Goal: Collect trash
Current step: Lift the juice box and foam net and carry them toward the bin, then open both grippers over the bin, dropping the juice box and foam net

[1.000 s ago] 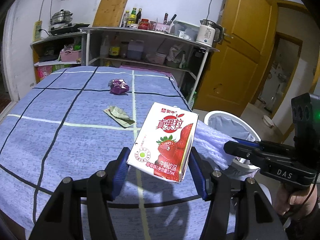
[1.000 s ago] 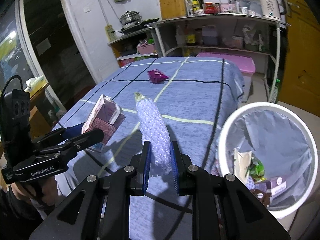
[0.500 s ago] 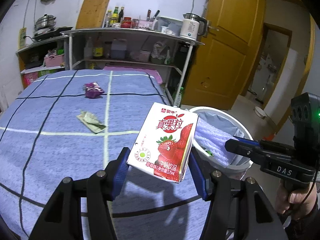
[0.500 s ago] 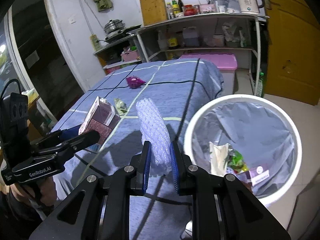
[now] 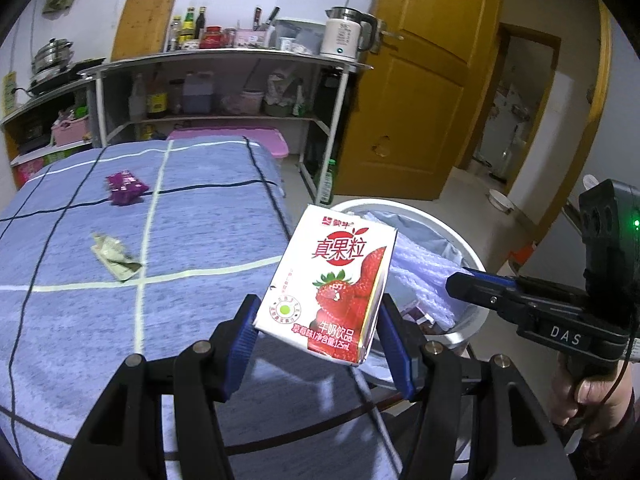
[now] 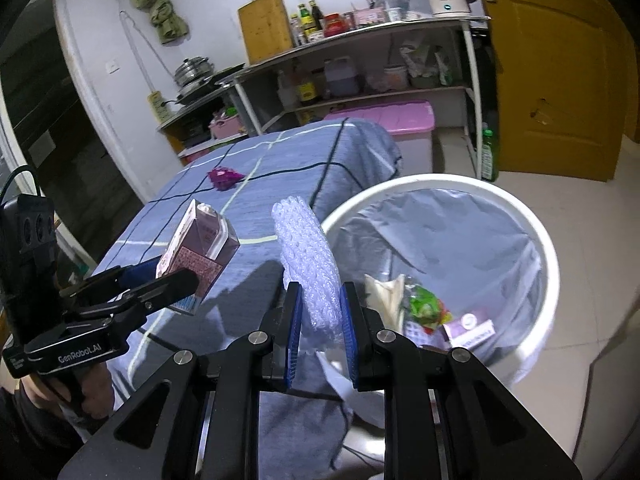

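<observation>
Carrying two pieces of trash toward the white bin point(image 6: 548, 256), both hands are mid-delivery. The left gripper point(image 5: 318, 340) has its jaws clamped on the lower sides of a strawberry milk carton point(image 5: 332, 284), which stands tilted just beside the bin, over the edge of the blue checked surface point(image 5: 80, 300). The right gripper point(image 6: 320, 332) has its jaws clenched narrowly on a white foam fruit net point(image 6: 310, 256), squeezing its lower end; the net stands up near the bin's rim, not yet clearly over the lined opening.

To do this step well, each item should probably be brought fully over the opening of the bin before the jaws release, since the carton sits closer to the surface than to the bin's centre and could fall outside. The foam net is light and may cling to a pad or drift, so lowering it well inside the rim seems wise. Releasing one hand at a time would keep the grippers from knocking each other.

Beyond the bin, on the surface, a purple wrapper point(image 5: 125, 187) and a crumpled pale sachet point(image 5: 114, 255) remain to be collected.
</observation>
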Demonstrator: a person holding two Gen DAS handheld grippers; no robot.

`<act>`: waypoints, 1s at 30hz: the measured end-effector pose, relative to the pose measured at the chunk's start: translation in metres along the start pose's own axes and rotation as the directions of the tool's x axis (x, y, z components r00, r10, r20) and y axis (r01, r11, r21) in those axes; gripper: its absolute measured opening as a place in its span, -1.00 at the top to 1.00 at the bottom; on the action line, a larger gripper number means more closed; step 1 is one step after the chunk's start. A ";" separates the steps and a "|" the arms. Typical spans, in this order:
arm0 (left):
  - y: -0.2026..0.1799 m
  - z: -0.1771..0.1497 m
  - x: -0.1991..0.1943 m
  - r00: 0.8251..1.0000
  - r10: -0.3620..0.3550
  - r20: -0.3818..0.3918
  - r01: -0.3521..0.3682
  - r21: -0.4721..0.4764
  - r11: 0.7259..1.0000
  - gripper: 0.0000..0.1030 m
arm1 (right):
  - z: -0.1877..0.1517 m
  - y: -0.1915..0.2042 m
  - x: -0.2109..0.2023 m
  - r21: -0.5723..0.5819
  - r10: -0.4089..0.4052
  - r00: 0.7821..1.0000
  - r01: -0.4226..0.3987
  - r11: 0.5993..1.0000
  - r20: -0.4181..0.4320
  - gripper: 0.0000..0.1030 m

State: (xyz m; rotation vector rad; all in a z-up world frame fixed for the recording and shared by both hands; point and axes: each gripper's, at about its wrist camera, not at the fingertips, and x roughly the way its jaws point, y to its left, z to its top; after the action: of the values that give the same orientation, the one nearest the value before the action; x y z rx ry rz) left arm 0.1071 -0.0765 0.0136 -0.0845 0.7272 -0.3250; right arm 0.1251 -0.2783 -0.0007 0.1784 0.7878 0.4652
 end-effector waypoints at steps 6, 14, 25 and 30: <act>-0.017 0.005 0.015 0.999 -0.026 -0.022 0.026 0.028 0.999 -0.17 | -0.003 -0.021 -0.005 0.035 -0.030 1.000 0.030 0.999 0.002 0.61; -0.033 0.010 0.036 0.997 -0.053 -0.056 0.056 0.052 0.997 -0.17 | -0.004 -0.049 -0.004 0.083 -0.076 0.997 0.077 0.994 -0.014 0.61; -0.046 0.013 0.063 0.992 -0.074 -0.102 0.082 0.076 0.994 -0.17 | -0.006 -0.064 0.004 0.098 -0.111 0.993 0.114 0.989 -0.040 0.61; -0.053 0.014 0.071 0.990 -0.081 -0.117 0.092 0.094 0.991 -0.16 | -0.008 -0.069 0.004 0.099 -0.129 0.991 0.133 0.986 -0.046 0.61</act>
State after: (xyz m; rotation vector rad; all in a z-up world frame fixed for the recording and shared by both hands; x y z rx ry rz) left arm 0.1522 -0.1502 -0.0113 -0.0033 0.8198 -0.4512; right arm 0.1455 -0.3380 -0.0311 0.2111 0.8566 0.3056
